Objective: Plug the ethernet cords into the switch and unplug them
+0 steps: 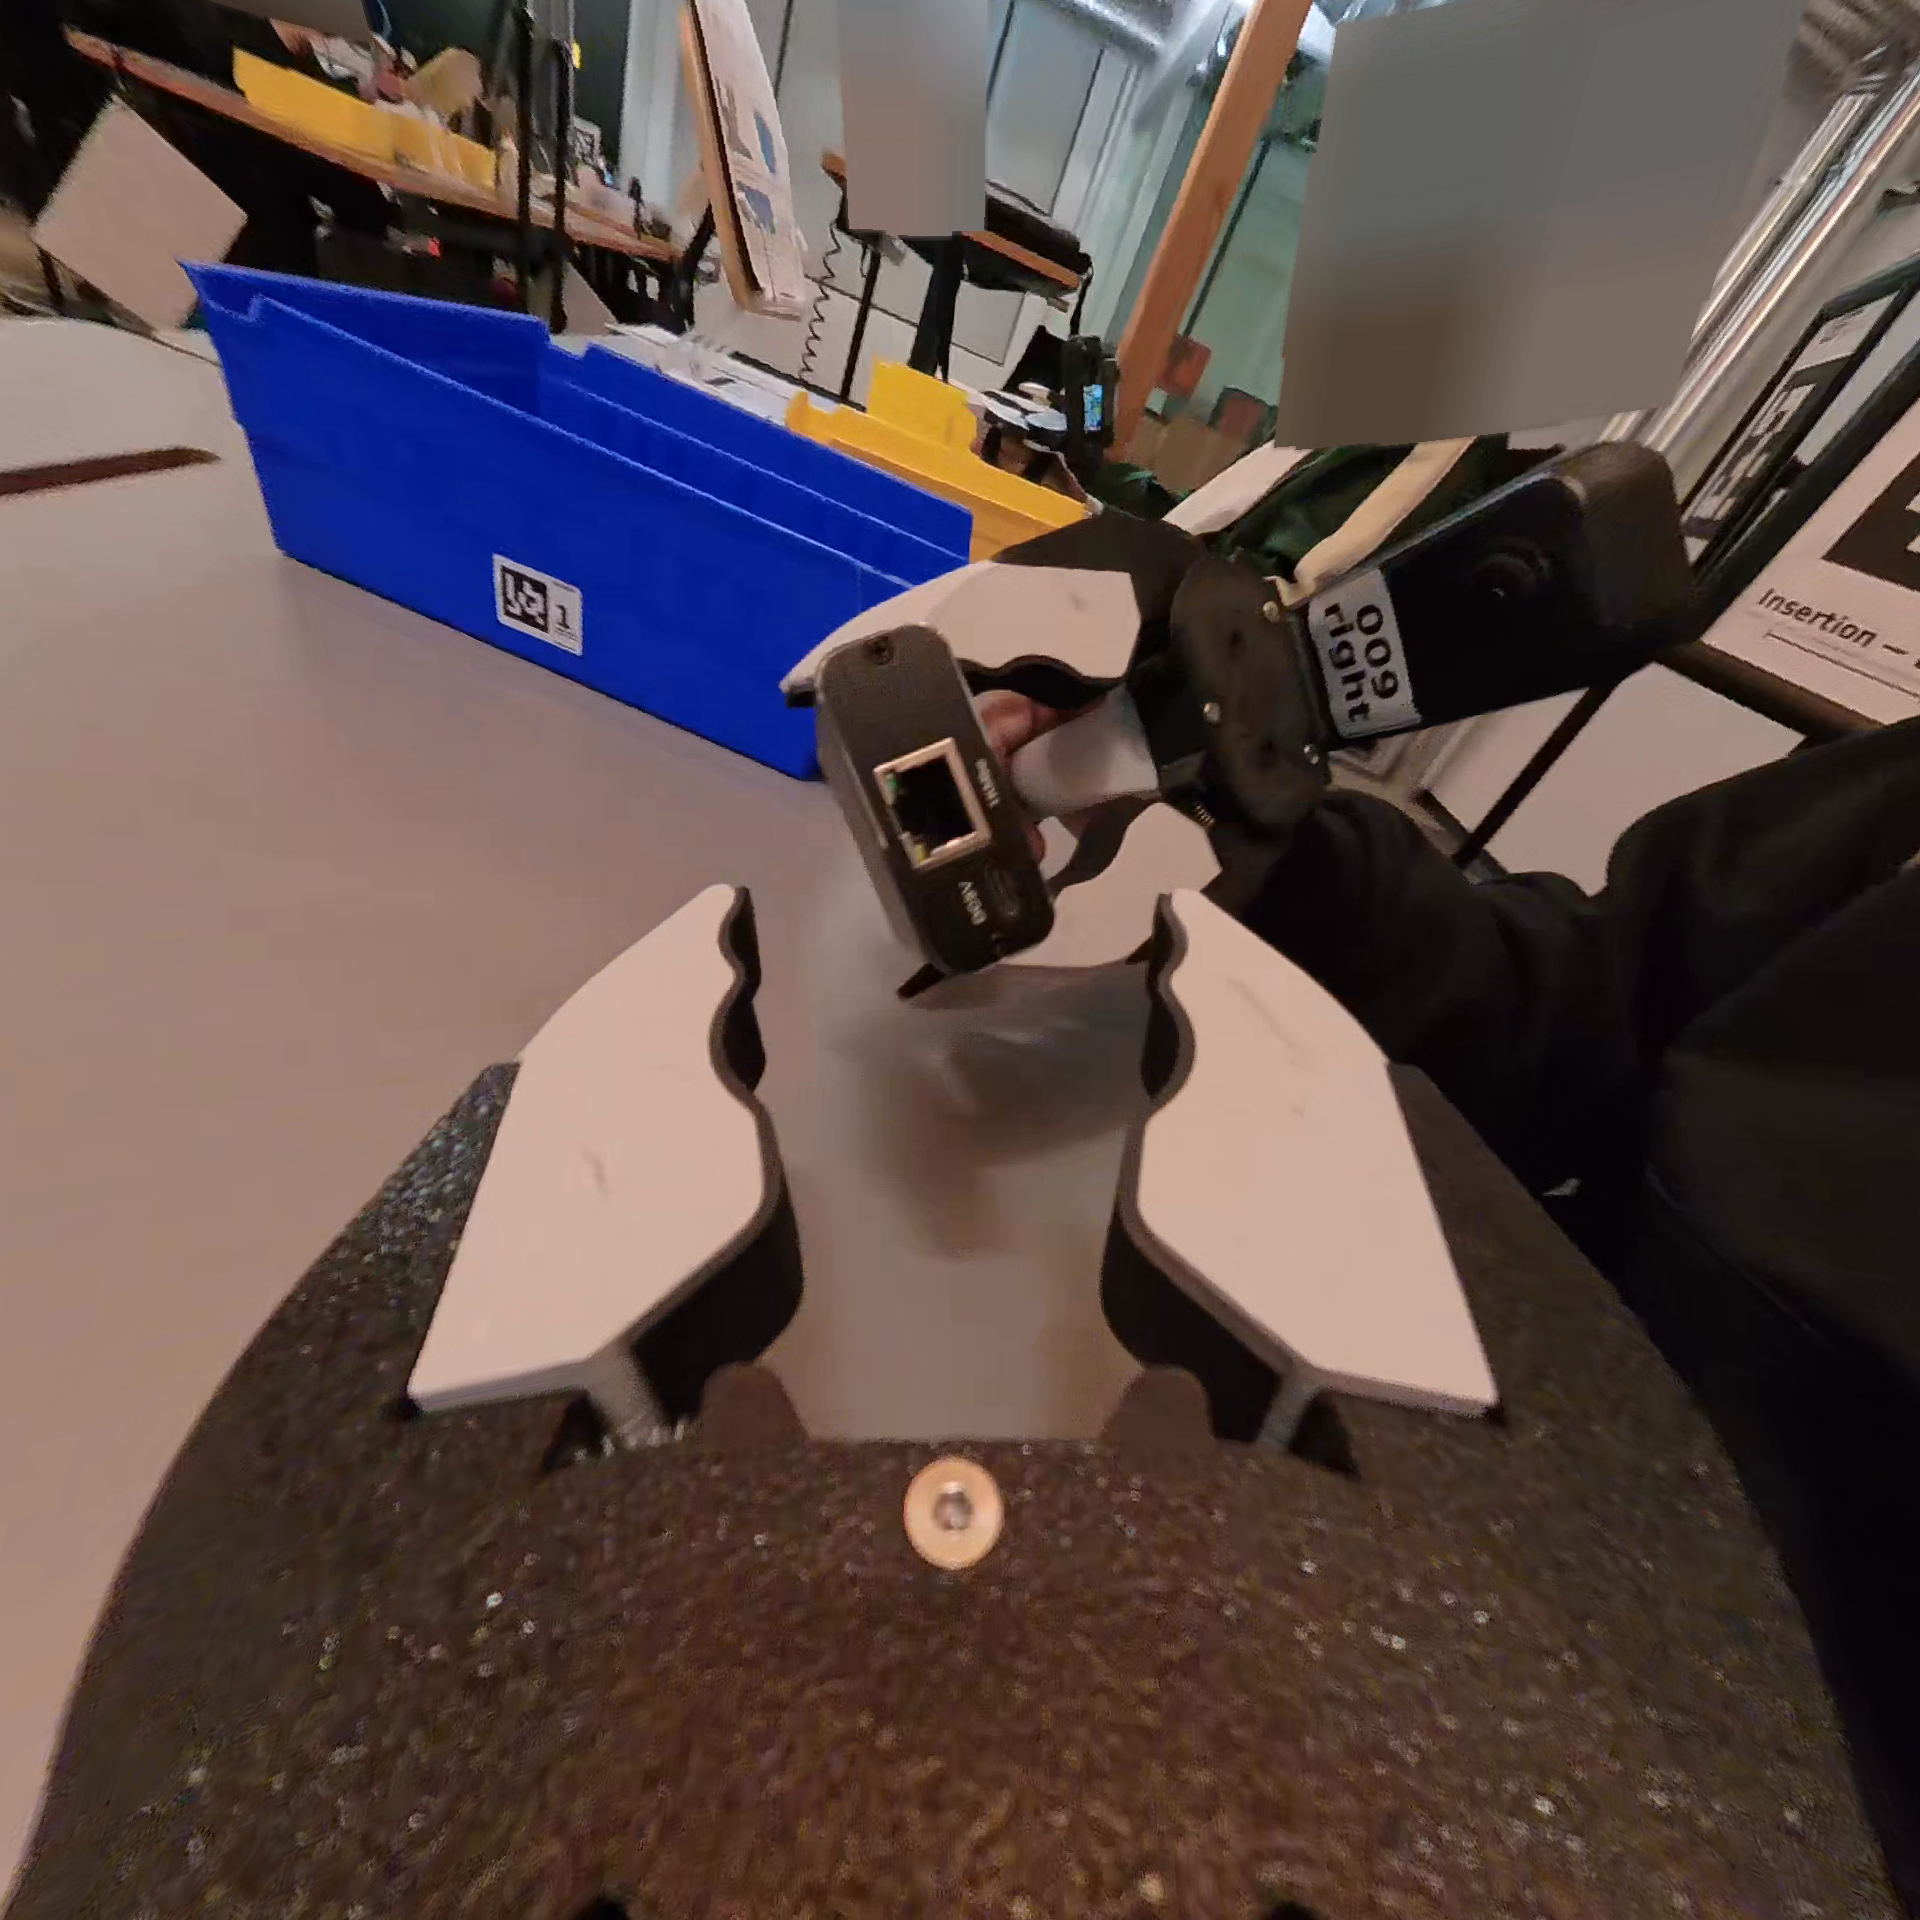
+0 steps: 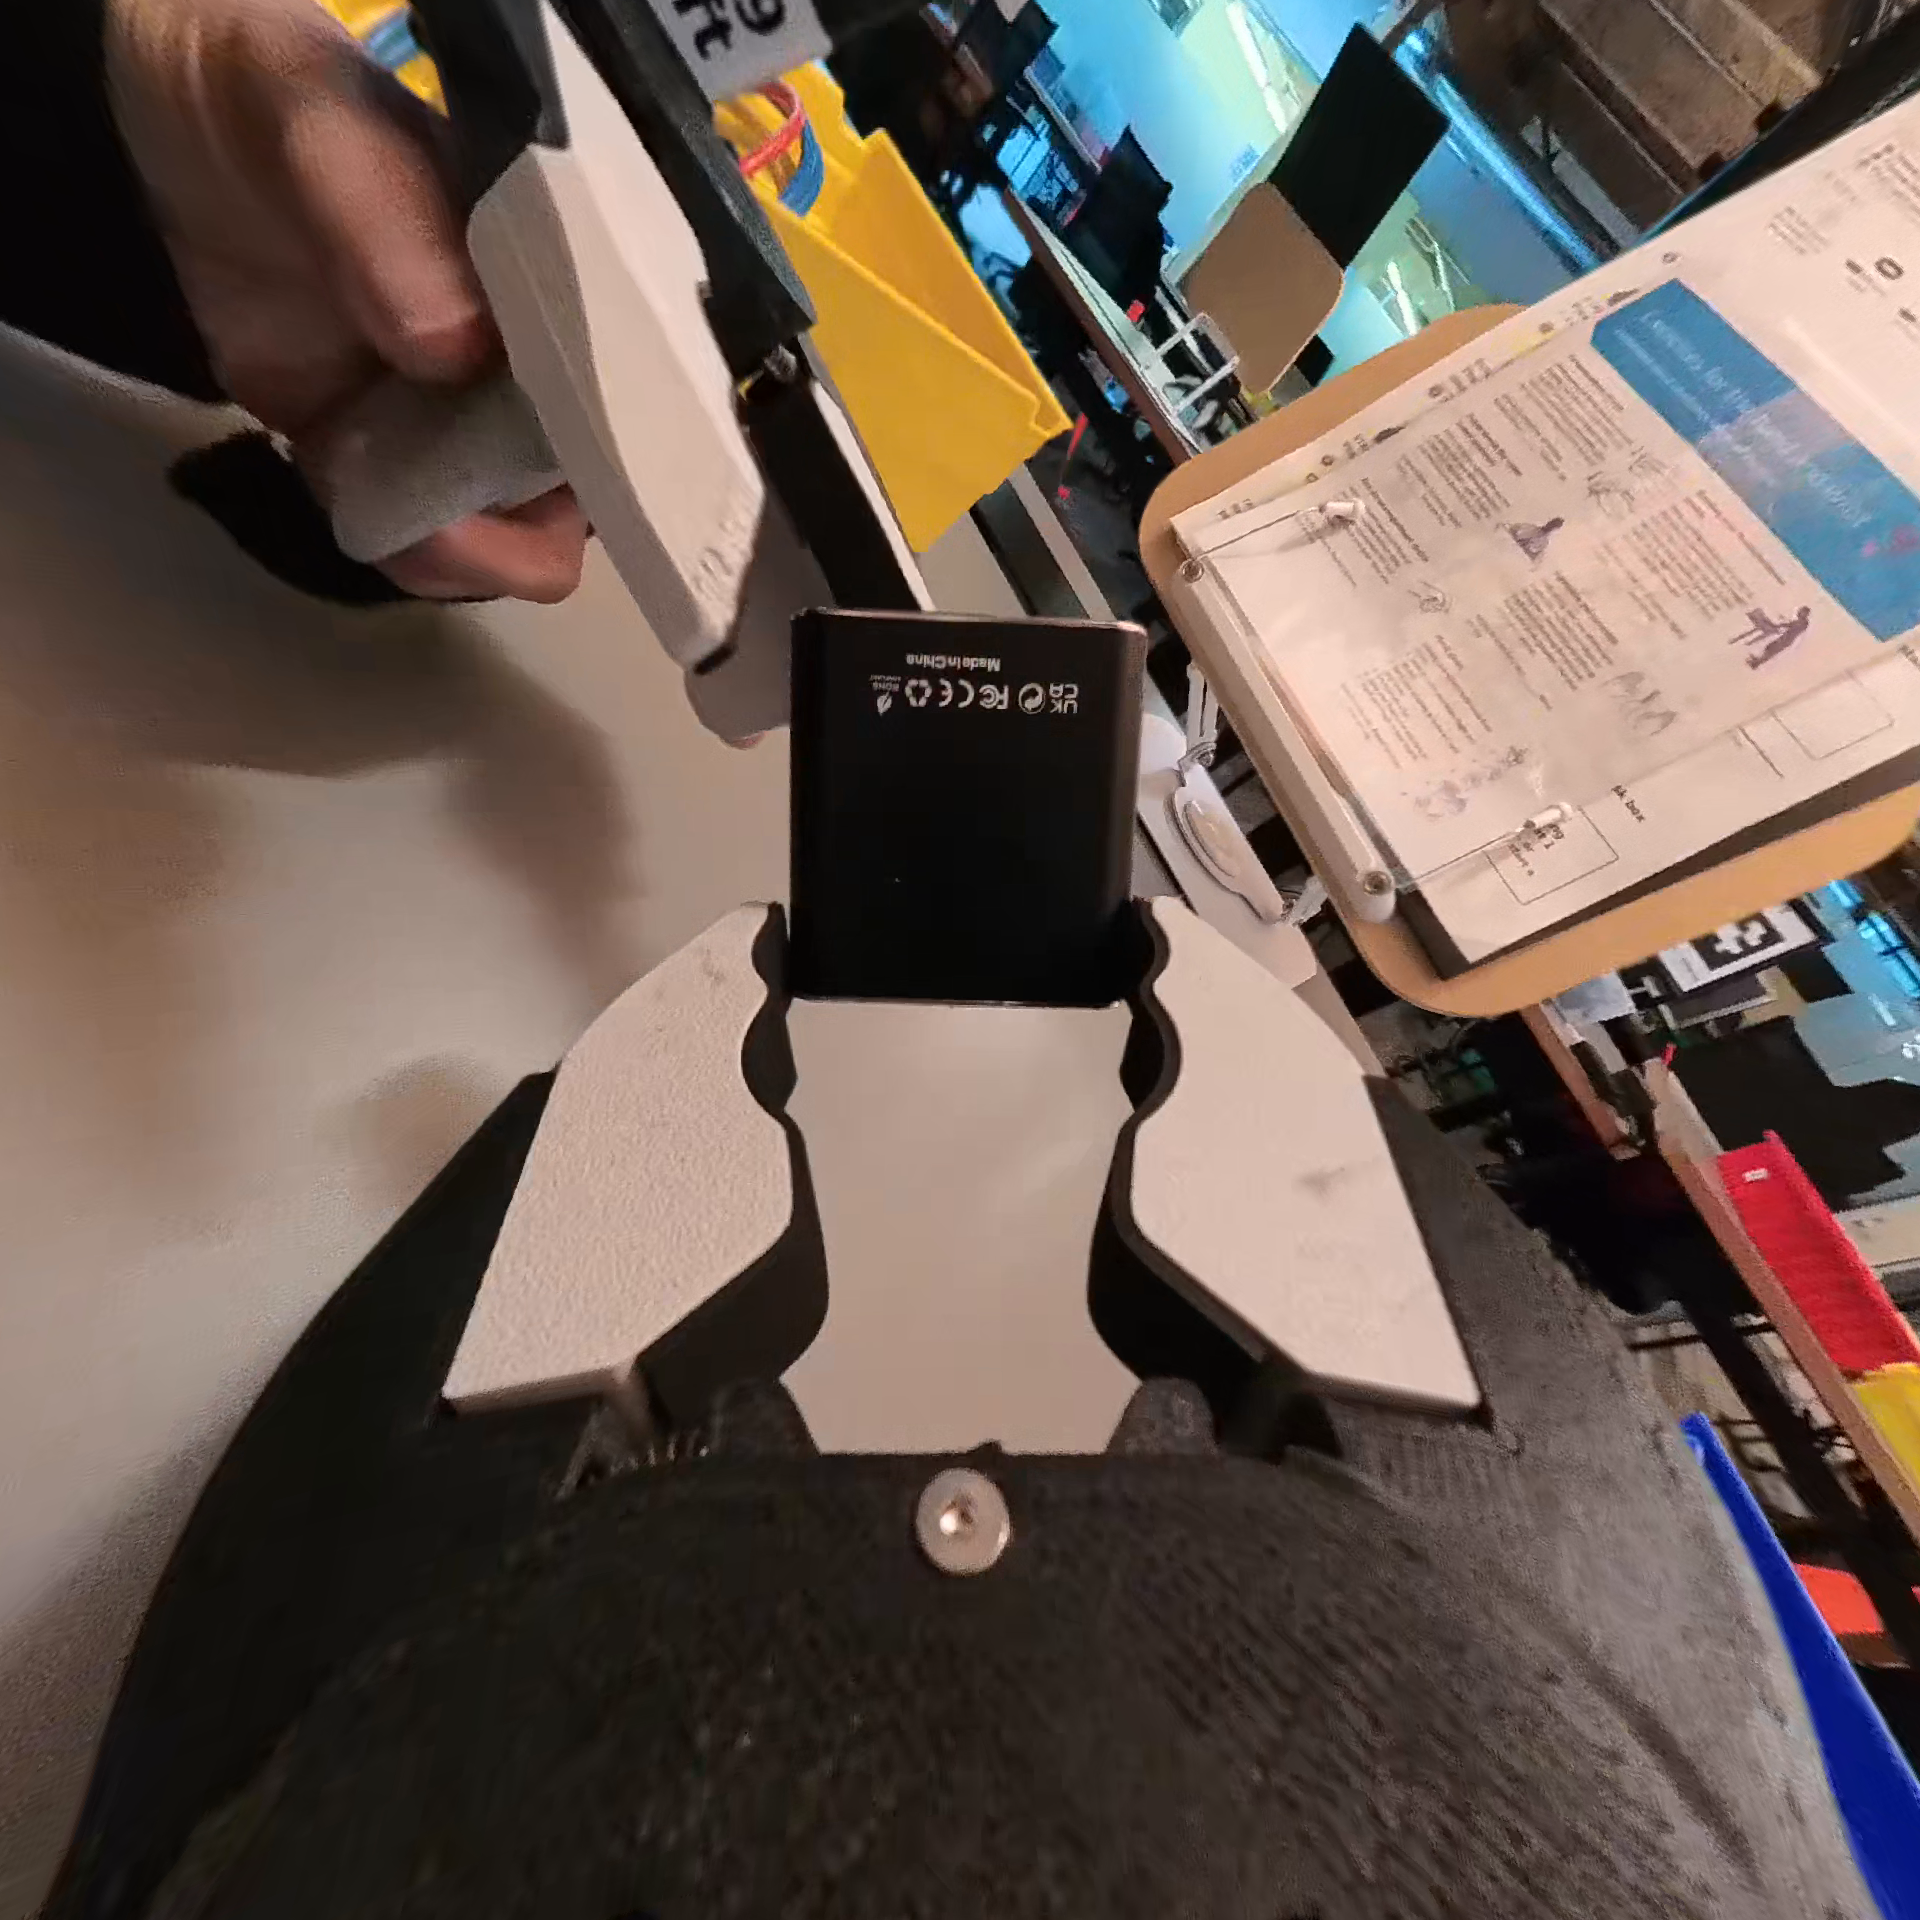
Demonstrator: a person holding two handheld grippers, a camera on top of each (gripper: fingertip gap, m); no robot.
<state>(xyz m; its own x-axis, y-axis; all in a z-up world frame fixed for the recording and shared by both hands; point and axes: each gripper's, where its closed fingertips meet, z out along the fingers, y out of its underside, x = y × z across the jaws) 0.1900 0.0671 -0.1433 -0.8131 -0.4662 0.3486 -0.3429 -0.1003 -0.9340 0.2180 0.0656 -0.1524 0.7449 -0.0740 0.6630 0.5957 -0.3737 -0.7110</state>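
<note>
My right gripper (image 2: 961,935) is shut on a small black switch (image 2: 956,810) and holds it by one end above the grey table, its flat back towards the right wrist camera. In the left wrist view the switch (image 1: 930,821) hangs tilted in the right gripper (image 1: 873,831), its end with one ethernet port facing my left gripper. My left gripper (image 1: 954,914) is open and empty, a short way in front of that port and just above the table. It also shows in the right wrist view (image 2: 717,686), beside the switch's far end. No ethernet cord is clearly in view.
A blue bin (image 1: 582,520) and a yellow bin (image 1: 935,447) stand at the back of the grey table (image 1: 312,831). The yellow bin (image 2: 914,343) holds coloured cables (image 2: 779,145). A board with printed sheets (image 2: 1558,623) stands beyond. A person's dark sleeve (image 1: 1558,1039) is at the right.
</note>
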